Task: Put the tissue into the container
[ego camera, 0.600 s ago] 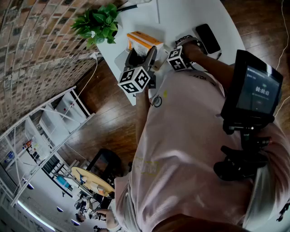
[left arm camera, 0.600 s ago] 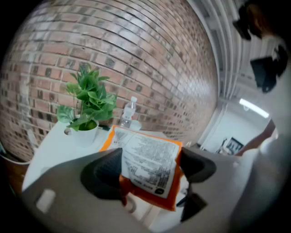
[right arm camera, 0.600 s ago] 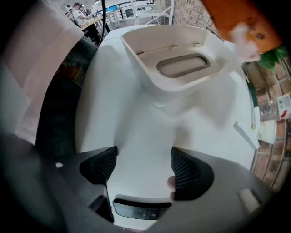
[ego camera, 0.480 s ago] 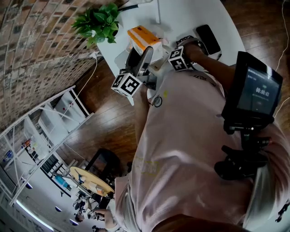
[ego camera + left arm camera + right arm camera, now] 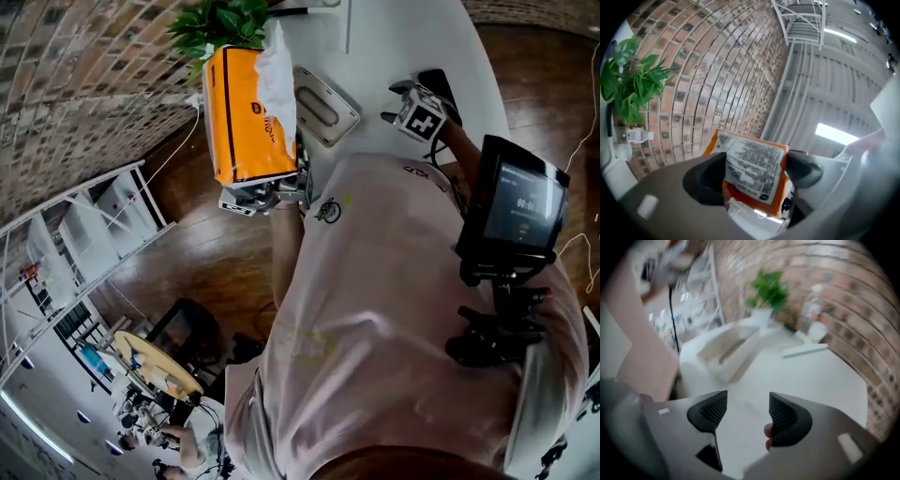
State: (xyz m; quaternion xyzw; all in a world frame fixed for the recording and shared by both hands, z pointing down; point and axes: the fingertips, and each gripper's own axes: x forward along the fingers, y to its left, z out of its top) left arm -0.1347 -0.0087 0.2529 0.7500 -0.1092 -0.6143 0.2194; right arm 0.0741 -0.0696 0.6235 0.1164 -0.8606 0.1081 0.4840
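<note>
The person wears a pale pink T-shirt [image 5: 375, 309] with a small round emblem [image 5: 327, 212] mid-frame. The left gripper [image 5: 754, 174] and right gripper [image 5: 747, 408] are grey with black pads [image 5: 710, 411]. A black-and-white marker cube [image 5: 419, 116] sits upper right.

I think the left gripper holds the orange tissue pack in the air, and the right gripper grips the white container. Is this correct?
The left gripper does hold the orange tissue pack in the air, but the right gripper grips nothing: the right gripper view shows its jaws apart and empty above the table.
</note>
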